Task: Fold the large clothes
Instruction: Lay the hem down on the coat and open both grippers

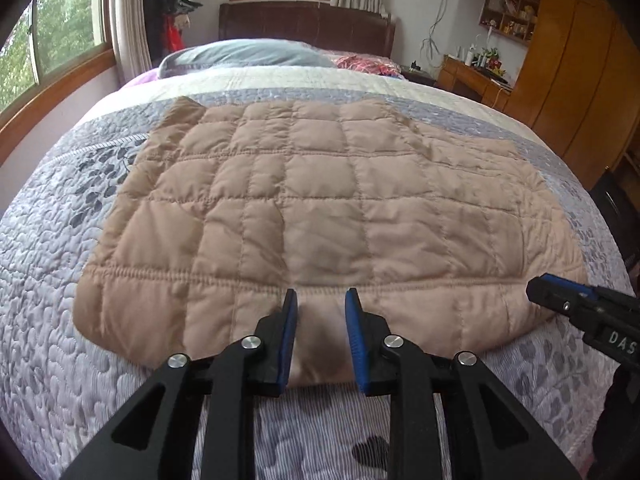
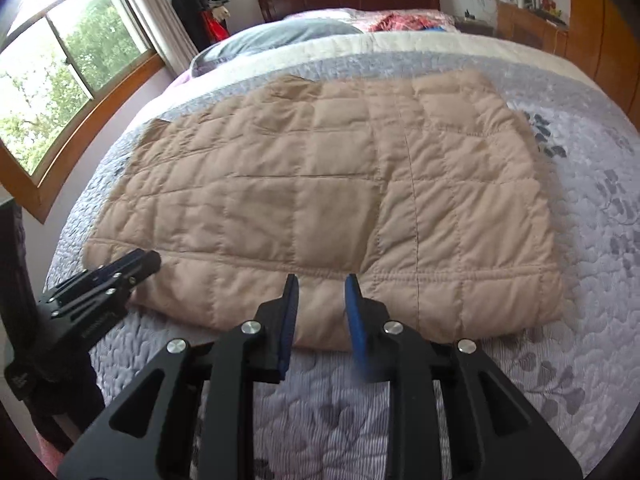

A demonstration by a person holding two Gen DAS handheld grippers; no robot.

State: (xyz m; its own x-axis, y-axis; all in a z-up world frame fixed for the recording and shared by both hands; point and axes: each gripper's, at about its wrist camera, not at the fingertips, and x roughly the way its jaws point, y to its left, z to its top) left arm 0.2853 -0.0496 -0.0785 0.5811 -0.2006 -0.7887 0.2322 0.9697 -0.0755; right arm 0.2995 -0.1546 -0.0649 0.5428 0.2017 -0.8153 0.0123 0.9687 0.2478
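Observation:
A tan quilted garment (image 1: pixel 312 216) lies flat on the bed, its hem toward me; it also shows in the right wrist view (image 2: pixel 340 200). My left gripper (image 1: pixel 322 300) is open, its blue-padded fingers over the middle of the near hem, holding nothing. My right gripper (image 2: pixel 322 286) is open over the near hem, right of centre, also empty. The right gripper shows in the left wrist view (image 1: pixel 580 308) at the garment's near right corner. The left gripper shows in the right wrist view (image 2: pixel 120 276) at the near left corner.
The bed has a lavender quilted cover (image 1: pixel 48 288) with grey leaf prints. A grey pillow (image 1: pixel 248 54) and a dark headboard (image 1: pixel 304 24) lie at the far end. Windows (image 1: pixel 44 40) are left, wooden cabinets (image 1: pixel 568 60) right.

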